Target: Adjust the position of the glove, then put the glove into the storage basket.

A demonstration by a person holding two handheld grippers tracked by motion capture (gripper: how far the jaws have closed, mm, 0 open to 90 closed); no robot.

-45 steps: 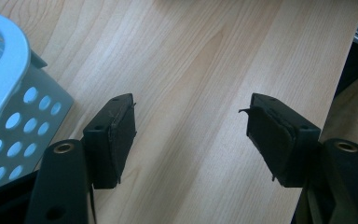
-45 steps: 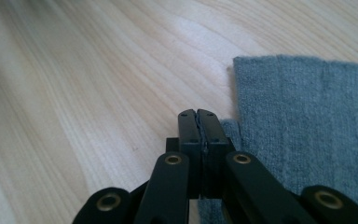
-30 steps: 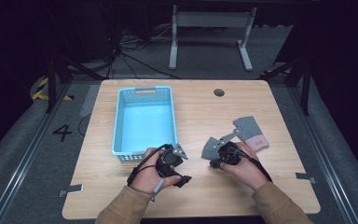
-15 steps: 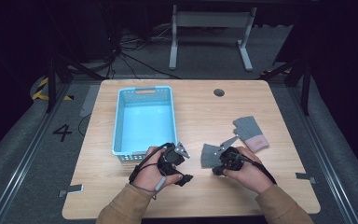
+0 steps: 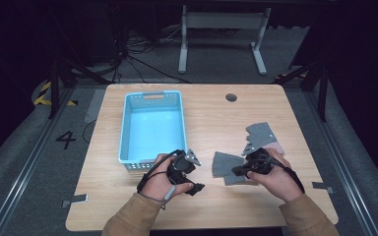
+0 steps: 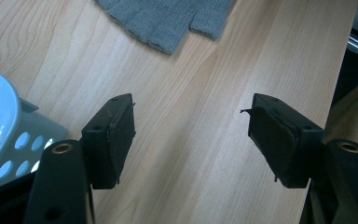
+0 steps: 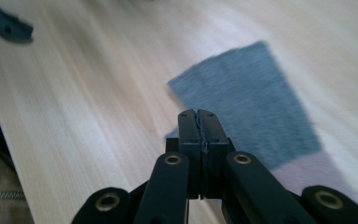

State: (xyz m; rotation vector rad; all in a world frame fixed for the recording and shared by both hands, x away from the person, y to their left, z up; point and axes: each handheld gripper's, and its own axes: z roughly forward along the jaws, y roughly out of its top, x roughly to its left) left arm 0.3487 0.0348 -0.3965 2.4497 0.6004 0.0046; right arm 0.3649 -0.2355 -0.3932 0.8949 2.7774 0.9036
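Observation:
A flat grey cloth [image 5: 224, 162] [image 7: 251, 107] lies on the wooden table [image 5: 211, 113], between my two hands. My right gripper [image 5: 236, 172] [image 7: 198, 114] comes at it from the right, jaws pressed together at the cloth's near edge, which appears pinched between them. To the left my left gripper [image 5: 197, 173] [image 6: 191, 116] is open above bare wood, nothing between its pads. It stands just off the front right corner of the light blue basket [image 5: 125, 128] [image 6: 0, 107]. The grey cloth [image 6: 168, 18] lies beyond its jaws.
A second grey cloth [image 5: 261, 132] and a pinkish piece [image 5: 277, 146] lie at the right, behind my right hand. The basket holds nothing that I can see. A cable hole [image 5: 231, 97] sits near the table's far edge.
The grey cloth has gone from partly raised to flat and shifted slightly toward the front. My right hand has drawn back a little to the right. The left gripper has barely moved.

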